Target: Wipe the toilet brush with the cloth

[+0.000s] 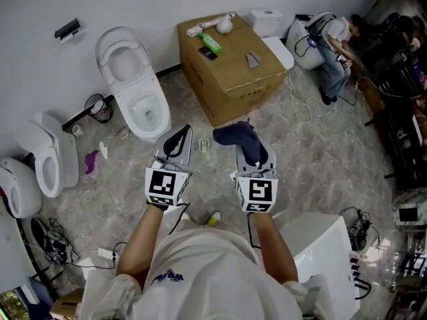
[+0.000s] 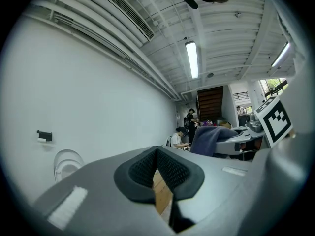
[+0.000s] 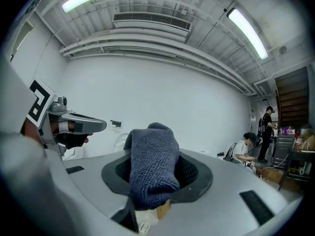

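Note:
My right gripper (image 1: pixel 251 151) is shut on a dark blue cloth (image 1: pixel 237 136), which bunches up out of the jaws (image 3: pixel 152 166) and hangs forward. My left gripper (image 1: pixel 180 139) is held beside it at the same height, jaws closed together with nothing between them (image 2: pixel 157 163). Both hover above the floor in front of a cardboard box (image 1: pixel 233 79). On the box's far edge lies a white object with a round head (image 1: pixel 223 24), possibly the toilet brush; I cannot tell for sure.
A white toilet (image 1: pixel 133 89) stands left of the box, with more toilets at far left (image 1: pixel 50 157) and behind the box (image 1: pixel 275 33). A green bottle (image 1: pixel 211 43) lies on the box. Cables trail across the floor (image 1: pixel 303 109). A white cabinet (image 1: pixel 320 242) is at my right. A person sits at back right (image 1: pixel 333 45).

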Action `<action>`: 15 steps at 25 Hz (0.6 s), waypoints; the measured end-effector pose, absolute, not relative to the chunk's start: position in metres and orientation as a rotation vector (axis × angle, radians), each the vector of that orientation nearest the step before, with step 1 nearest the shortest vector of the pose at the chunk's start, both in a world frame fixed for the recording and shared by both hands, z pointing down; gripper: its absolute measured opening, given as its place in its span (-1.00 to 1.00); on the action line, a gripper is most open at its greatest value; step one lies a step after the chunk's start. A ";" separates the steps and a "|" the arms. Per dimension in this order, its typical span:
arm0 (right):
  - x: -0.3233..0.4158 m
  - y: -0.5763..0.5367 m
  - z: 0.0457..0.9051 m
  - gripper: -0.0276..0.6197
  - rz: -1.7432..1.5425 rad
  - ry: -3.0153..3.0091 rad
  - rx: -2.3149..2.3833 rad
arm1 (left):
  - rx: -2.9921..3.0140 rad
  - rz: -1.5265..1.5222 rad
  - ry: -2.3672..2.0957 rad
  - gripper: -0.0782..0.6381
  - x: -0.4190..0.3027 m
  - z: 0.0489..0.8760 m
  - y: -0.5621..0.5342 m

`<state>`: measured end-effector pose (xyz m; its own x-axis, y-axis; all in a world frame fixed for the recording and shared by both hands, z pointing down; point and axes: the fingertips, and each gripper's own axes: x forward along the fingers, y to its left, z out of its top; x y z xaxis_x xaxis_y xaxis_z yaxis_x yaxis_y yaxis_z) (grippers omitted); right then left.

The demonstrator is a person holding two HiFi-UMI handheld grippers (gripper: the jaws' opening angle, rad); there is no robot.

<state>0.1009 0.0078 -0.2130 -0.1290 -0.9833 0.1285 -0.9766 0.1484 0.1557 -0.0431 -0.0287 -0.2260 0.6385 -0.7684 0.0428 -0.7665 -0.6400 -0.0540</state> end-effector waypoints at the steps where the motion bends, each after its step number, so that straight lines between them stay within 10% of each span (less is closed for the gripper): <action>1: 0.101 0.008 -0.213 -0.45 -0.052 -2.219 1.921 | -2.818 -0.097 1.317 -0.78 -0.042 -0.226 -0.028; 15: 0.096 0.015 -0.213 -0.46 -0.063 -2.241 1.890 | -2.841 -0.107 1.272 -0.78 -0.037 -0.223 -0.017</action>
<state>0.0963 0.0153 -0.2133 -0.1567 -0.9788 0.1316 -0.9700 0.1776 0.1663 -0.0372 -0.0167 -0.2231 0.6641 -0.7458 0.0516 -0.7440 -0.6661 -0.0523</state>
